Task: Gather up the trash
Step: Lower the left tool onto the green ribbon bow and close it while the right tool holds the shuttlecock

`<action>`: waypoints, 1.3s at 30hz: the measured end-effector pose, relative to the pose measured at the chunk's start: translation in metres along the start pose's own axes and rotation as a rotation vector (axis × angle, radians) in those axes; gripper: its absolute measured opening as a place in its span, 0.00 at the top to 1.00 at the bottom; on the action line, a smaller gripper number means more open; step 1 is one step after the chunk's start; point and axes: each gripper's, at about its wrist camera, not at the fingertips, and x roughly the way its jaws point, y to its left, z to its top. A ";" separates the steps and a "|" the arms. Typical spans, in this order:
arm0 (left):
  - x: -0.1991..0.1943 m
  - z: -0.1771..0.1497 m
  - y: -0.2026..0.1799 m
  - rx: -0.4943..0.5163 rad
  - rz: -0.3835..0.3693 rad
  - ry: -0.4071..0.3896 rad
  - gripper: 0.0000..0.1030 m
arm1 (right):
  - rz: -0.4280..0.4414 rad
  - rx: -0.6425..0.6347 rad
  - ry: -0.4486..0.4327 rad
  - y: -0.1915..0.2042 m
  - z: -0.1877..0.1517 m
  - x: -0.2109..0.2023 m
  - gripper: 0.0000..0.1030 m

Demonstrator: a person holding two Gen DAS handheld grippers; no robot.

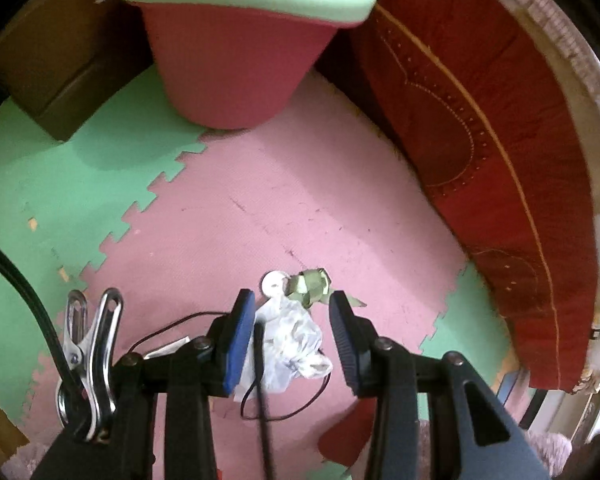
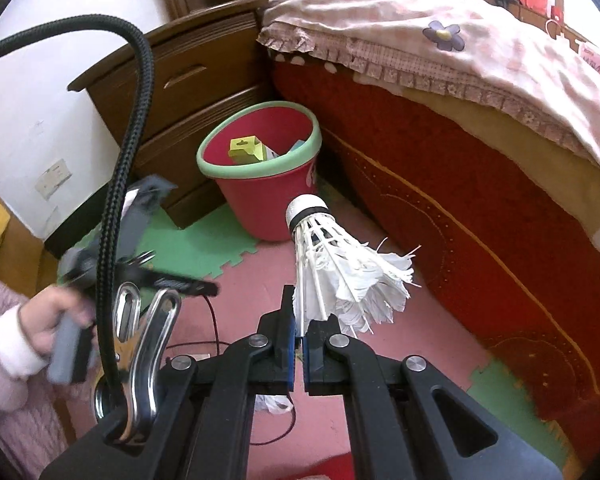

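A pink bin with a green rim (image 1: pixel 236 52) stands on the foam floor mat; in the right wrist view (image 2: pixel 262 184) it holds a yellow-green box and other scraps. My left gripper (image 1: pixel 292 308) is open low over the mat, its blue pads either side of a crumpled white wrapper (image 1: pixel 292 344). A crumpled green paper (image 1: pixel 310 286) and a small white disc (image 1: pixel 274 281) lie just beyond the fingertips. My right gripper (image 2: pixel 300 320) is shut on a worn white shuttlecock (image 2: pixel 336 268), held by its feathers with the cork pointing toward the bin.
A red bed base (image 1: pixel 480 160) runs along the right, with a pink quilt (image 2: pixel 460 48) on top. A brown wooden dresser (image 2: pixel 188 92) stands behind the bin. A thin black cord (image 1: pixel 284 400) loops on the mat under the left gripper.
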 end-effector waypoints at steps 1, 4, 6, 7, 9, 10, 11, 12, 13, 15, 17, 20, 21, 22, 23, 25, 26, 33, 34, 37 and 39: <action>0.007 0.003 -0.004 0.006 0.004 0.008 0.61 | 0.002 -0.005 0.003 -0.001 -0.003 -0.001 0.97; 0.035 0.008 -0.022 0.063 0.024 0.054 0.61 | 0.013 -0.007 0.030 -0.008 -0.017 -0.002 0.97; 0.055 0.006 -0.034 0.106 0.044 0.092 0.61 | 0.017 0.003 0.053 -0.014 -0.026 0.000 0.97; 0.064 0.004 -0.039 0.125 0.058 0.113 0.61 | 0.019 0.012 0.062 -0.018 -0.029 0.001 0.97; 0.085 -0.001 -0.051 0.169 0.089 0.158 0.61 | 0.023 0.042 0.088 -0.028 -0.037 0.007 0.97; 0.097 -0.005 -0.058 0.198 0.104 0.182 0.61 | 0.021 0.052 0.098 -0.032 -0.039 0.009 0.97; 0.107 -0.008 -0.063 0.220 0.114 0.200 0.61 | 0.015 0.066 0.111 -0.038 -0.042 0.012 0.97; 0.119 -0.012 -0.071 0.252 0.129 0.221 0.61 | 0.010 0.079 0.119 -0.043 -0.045 0.014 0.97; 0.126 -0.014 -0.074 0.269 0.137 0.230 0.61 | 0.009 0.089 0.123 -0.047 -0.046 0.015 0.97; 0.144 -0.018 -0.084 0.312 0.166 0.248 0.61 | 0.010 0.113 0.133 -0.055 -0.050 0.018 0.97; 0.156 -0.018 -0.090 0.335 0.178 0.255 0.61 | 0.008 0.130 0.146 -0.061 -0.051 0.023 0.97; 0.177 -0.015 -0.093 0.350 0.200 0.281 0.61 | 0.004 0.151 0.166 -0.069 -0.053 0.028 0.97; 0.186 -0.015 -0.093 0.344 0.203 0.293 0.61 | 0.005 0.157 0.170 -0.070 -0.053 0.030 0.97; 0.191 -0.014 -0.091 0.339 0.207 0.301 0.61 | 0.006 0.163 0.173 -0.071 -0.053 0.031 0.97; 0.197 -0.013 -0.090 0.335 0.213 0.309 0.61 | 0.007 0.168 0.174 -0.073 -0.054 0.031 0.97; 0.208 -0.011 -0.087 0.327 0.230 0.323 0.61 | 0.011 0.177 0.174 -0.076 -0.055 0.031 0.97; 0.212 -0.010 -0.085 0.322 0.238 0.327 0.61 | 0.015 0.184 0.175 -0.078 -0.055 0.032 0.97; 0.239 -0.011 -0.080 0.310 0.258 0.361 0.61 | 0.012 0.220 0.181 -0.087 -0.056 0.035 0.97; 0.243 -0.014 -0.081 0.320 0.267 0.366 0.61 | 0.012 0.224 0.183 -0.088 -0.056 0.035 0.97; 0.252 -0.019 -0.082 0.351 0.311 0.363 0.61 | 0.012 0.227 0.184 -0.090 -0.056 0.036 0.97; 0.254 -0.020 -0.082 0.349 0.331 0.352 0.60 | 0.012 0.229 0.185 -0.090 -0.056 0.036 0.97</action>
